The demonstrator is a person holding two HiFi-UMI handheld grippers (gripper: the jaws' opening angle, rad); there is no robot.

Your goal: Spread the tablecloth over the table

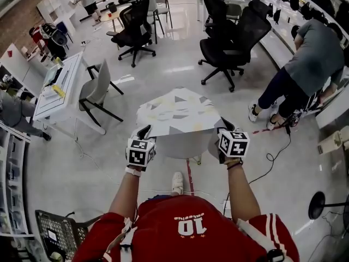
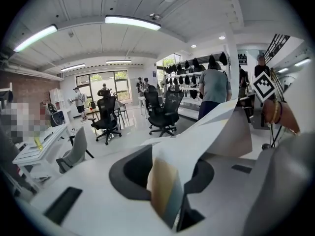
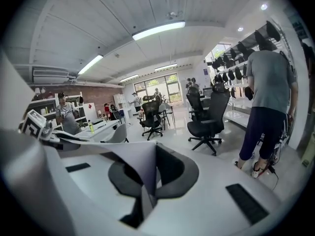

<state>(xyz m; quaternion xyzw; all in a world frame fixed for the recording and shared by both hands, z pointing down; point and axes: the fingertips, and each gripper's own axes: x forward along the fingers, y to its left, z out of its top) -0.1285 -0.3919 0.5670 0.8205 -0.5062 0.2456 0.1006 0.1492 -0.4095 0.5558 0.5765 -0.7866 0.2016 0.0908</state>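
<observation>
A white tablecloth with grey and yellow shapes lies on a small round table in front of me. My left gripper is at the cloth's near left corner. In the left gripper view the cloth's corner hangs loosely between the parted jaws of that gripper. My right gripper is at the near right corner. In the right gripper view a fold of cloth is pinched in the narrow slot of the right gripper.
Black office chairs stand beyond the table, a grey chair and a white desk to the left. A person bends over at the right. A cable runs on the floor; a black basket is at lower left.
</observation>
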